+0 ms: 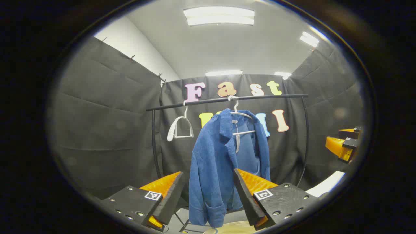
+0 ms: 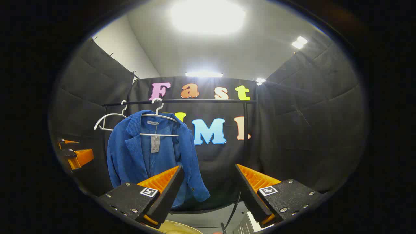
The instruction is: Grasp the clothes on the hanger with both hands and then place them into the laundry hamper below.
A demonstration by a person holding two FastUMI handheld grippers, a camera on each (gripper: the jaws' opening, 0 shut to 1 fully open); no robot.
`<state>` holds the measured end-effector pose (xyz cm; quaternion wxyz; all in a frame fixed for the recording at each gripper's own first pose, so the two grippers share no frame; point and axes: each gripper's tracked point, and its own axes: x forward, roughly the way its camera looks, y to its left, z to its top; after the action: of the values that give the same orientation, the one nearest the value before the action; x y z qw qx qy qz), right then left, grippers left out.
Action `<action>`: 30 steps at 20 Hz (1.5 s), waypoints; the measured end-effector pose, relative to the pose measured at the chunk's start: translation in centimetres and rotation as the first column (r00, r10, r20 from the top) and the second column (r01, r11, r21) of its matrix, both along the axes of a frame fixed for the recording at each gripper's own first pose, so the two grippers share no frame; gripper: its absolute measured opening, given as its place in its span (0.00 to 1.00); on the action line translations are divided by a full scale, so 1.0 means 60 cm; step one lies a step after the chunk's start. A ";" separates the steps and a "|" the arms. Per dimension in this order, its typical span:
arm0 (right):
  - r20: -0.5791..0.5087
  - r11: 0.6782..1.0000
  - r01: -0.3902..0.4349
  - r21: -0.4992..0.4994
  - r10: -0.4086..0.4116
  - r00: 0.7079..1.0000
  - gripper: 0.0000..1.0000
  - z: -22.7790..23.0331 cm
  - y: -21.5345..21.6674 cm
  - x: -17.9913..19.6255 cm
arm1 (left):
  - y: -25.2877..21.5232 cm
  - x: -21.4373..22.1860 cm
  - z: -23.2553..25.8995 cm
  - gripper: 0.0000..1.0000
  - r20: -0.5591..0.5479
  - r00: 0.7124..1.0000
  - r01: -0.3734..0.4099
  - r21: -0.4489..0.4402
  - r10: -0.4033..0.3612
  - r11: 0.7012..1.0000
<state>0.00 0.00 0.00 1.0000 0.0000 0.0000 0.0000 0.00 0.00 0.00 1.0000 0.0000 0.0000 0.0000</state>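
**Ana:** Nearest to us are the tools themselves. The left gripper (image 1: 208, 195) has its fingers spread wide with nothing between them, and the right gripper (image 2: 209, 191) is the same, parted and empty.

**Ben:** And past them, biggest first?

**Ana:** A black clothes rack (image 1: 227, 99) spans the back of the booth. From its bar hangs the blue jacket (image 1: 221, 169), on a white hanger (image 2: 159, 125). The jacket sits crooked: one shoulder has slid down, so more cloth droops on one side. An empty hanger (image 1: 178, 130) hangs beside it. A paper tag (image 2: 155, 144) dangles inside the collar.

**Ben:** The hamper?

**Ana:** A pale curved edge (image 1: 234, 227) shows below the jacket, probably its rim, though I can't be sure.

**Ben:** How will the jacket behave?

**Ana:** Ribbed cloth, soft and limp, likely with some weight. It should fold and sag when lifted, not slip much. I'd take a shoulder or lapel in each gripper, high up near the hanger, then lift it free of the hanger arms. Both grippers are well short of it for now.
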 end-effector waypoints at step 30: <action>0.049 0.996 0.078 -0.031 -0.077 0.996 0.96 0.045 0.034 0.042 | 0.028 0.054 0.011 0.87 0.021 0.994 0.108 -0.062 -0.106 0.992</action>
<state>2.51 2.05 2.69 0.9988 -0.0166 -0.0238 -0.0389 3.23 1.66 0.66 0.9980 -0.0316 -0.0090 -0.0536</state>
